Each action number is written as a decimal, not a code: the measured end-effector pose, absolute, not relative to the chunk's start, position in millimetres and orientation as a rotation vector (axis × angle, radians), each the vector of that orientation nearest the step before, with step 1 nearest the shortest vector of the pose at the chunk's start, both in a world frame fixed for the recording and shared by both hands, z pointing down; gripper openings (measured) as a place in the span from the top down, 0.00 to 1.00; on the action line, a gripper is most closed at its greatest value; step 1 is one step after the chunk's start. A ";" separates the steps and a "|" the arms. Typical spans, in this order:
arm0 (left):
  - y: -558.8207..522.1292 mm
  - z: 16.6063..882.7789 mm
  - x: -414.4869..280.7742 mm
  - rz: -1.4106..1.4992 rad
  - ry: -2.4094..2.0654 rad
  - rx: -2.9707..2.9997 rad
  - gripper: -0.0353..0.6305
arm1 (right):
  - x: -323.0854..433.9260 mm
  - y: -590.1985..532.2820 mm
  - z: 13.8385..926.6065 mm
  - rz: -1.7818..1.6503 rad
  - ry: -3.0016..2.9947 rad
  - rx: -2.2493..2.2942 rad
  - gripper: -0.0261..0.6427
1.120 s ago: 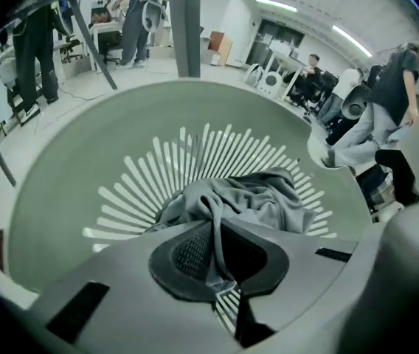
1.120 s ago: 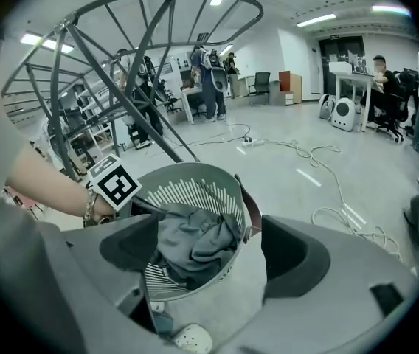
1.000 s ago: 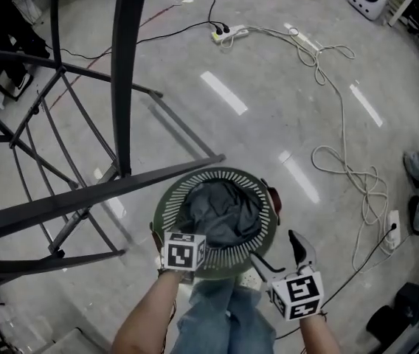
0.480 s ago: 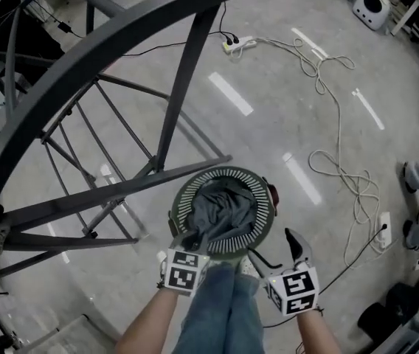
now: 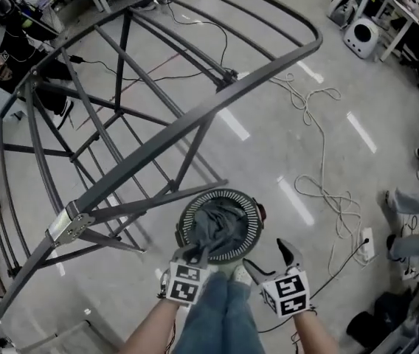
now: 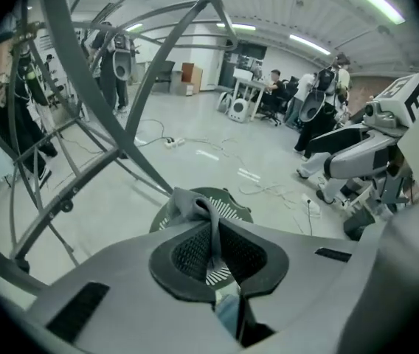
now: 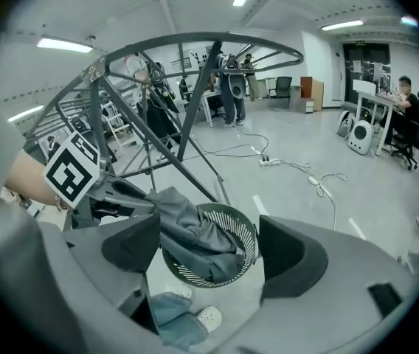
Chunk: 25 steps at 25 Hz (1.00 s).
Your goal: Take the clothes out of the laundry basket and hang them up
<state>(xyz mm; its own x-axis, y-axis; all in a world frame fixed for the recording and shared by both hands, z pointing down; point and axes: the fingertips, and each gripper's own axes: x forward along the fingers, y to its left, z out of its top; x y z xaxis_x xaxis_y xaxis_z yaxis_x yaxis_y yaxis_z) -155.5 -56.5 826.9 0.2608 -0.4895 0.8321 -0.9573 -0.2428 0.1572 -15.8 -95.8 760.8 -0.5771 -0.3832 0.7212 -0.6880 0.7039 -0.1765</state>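
Observation:
A round green laundry basket (image 5: 250,211) stands on the floor below me with a grey garment (image 5: 220,223) heaped in it. My left gripper (image 5: 195,254) is shut on a fold of that garment, and the cloth trails from the jaws down into the basket. In the left gripper view the pinched fold (image 6: 211,231) runs between the closed pads. My right gripper (image 5: 266,255) hangs open beside the left, above the basket's near rim, holding nothing. Through its wide jaws I see the garment (image 7: 195,234) and the basket (image 7: 245,234). A dark metal drying rack (image 5: 143,167) arches over the left.
Loose white cables (image 5: 327,190) and a power strip (image 5: 366,243) lie on the floor to the right. Another person's legs (image 5: 416,205) stand at the right edge. My own jeans and shoes (image 5: 224,308) are just under the grippers. Desks and people fill the far room.
Both grippers have risen well above the basket. The left one has pulled a corner of the grey garment up with it. Much more of the rack has come into view.

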 end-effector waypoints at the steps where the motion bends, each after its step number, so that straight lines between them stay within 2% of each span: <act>1: -56.2 813.1 -153.9 0.877 -1.310 1.863 0.92 | -15.1 -96.4 747.5 0.575 -2.241 0.806 0.33; 10: -54.6 699.6 -131.7 0.920 -1.238 2.013 0.92 | -6.8 -97.5 644.7 0.440 -2.277 0.702 0.33; 18: -61.2 579.9 -128.8 0.948 -1.157 2.210 0.92 | -7.1 -102.9 561.5 0.485 -2.327 0.656 0.34; 25: -66.6 472.6 -119.2 1.012 -1.142 2.474 0.92 | -10.9 -118.7 519.3 0.381 -2.373 0.639 0.35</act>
